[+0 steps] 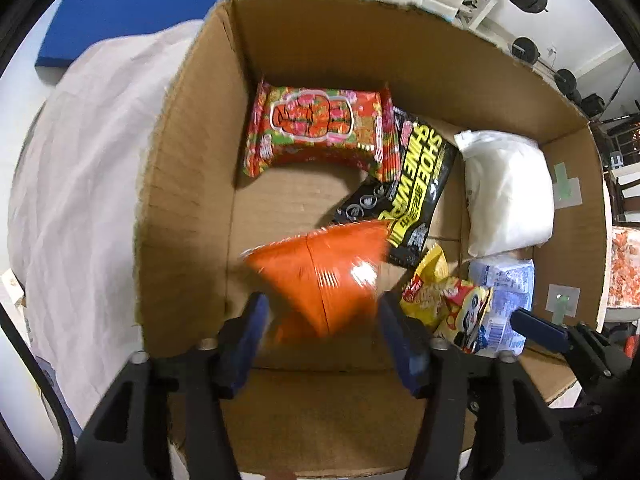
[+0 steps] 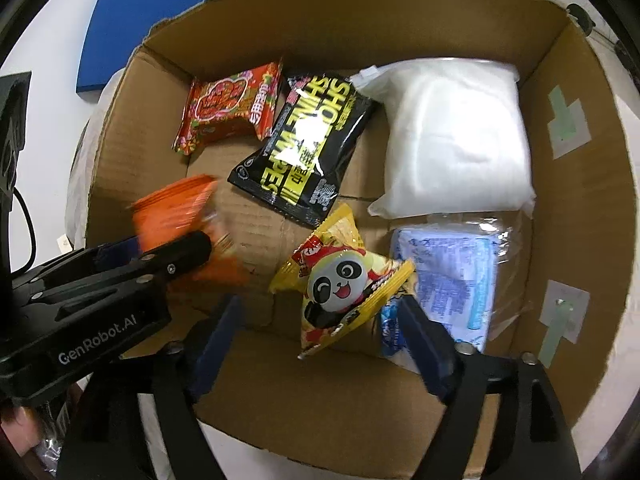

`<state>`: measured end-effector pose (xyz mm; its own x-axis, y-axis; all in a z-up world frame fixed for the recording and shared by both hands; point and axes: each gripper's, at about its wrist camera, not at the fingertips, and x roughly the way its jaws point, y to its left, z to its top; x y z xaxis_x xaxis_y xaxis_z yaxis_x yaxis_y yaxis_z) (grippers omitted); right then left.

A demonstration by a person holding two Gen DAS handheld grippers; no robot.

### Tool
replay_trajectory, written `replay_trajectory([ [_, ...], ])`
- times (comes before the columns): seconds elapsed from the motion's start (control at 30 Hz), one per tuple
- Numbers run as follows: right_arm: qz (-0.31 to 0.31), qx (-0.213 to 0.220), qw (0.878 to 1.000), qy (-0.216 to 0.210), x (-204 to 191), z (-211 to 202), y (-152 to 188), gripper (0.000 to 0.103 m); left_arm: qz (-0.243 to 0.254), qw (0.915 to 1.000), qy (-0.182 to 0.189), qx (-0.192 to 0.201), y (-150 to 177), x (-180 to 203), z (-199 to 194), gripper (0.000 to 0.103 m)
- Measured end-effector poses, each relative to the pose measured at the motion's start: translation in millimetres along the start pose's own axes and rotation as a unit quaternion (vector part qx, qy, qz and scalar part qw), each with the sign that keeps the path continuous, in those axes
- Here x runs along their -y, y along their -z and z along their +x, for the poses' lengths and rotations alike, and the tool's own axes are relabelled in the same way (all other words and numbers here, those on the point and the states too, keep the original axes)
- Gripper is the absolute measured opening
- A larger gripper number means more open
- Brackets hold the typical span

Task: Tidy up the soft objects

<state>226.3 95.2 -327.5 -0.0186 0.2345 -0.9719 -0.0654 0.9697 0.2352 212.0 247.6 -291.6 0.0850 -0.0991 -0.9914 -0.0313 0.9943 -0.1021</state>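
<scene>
Both grippers hang over an open cardboard box [image 2: 576, 240] that holds a spread of soft packets. The left gripper [image 1: 320, 332] has its blue-padded fingers [image 1: 248, 332] spread wide, and an orange snack bag [image 1: 320, 272] sits between and just ahead of them, blurred, inside the box near its left wall; whether the pads touch the bag cannot be told. From the right wrist view the same orange bag [image 2: 180, 208] shows just beyond the left gripper's black body [image 2: 120, 280]. The right gripper [image 2: 320, 328] is also spread apart, holding nothing, with a yellow panda snack packet [image 2: 340, 276] lying on the box floor between its fingers and slightly ahead. Just right of that packet lies a pale blue and white wipes pack [image 2: 448, 280] in clear wrap. Beyond it a white pouch in clear plastic [image 2: 452, 136] fills the far right corner. A black and yellow shoe shine wipes pack [image 2: 304, 144] lies in the middle, its far end overlapping a red floral packet [image 2: 228, 104] at the far left.
</scene>
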Motion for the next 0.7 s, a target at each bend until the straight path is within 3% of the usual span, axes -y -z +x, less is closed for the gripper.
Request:
replay_trajectory([
  [0.1, 0.001, 0.006, 1.000, 0.013, 3, -6, 0, 0.096, 0.000, 0.9998, -0.007, 0.016, -1, 1, -9, 0.085],
  [0.3, 0.004, 0.029, 0.998, 0.049, 13, -29, 1, 0.103, 0.002, 0.9990, -0.020, 0.041, -1, 8, -20, 0.100],
  [0.57, 0.026, 0.051, 0.996, 0.072, 35, -59, 5, 0.103, 0.007, 0.9973, -0.026, 0.069, 5, 27, -33, 0.101],
  [0.7, 0.031, 0.065, 0.995, 0.071, 41, -85, 16, 0.103, 0.011, 0.9946, -0.023, 0.101, 16, 37, -68, 0.101],
])
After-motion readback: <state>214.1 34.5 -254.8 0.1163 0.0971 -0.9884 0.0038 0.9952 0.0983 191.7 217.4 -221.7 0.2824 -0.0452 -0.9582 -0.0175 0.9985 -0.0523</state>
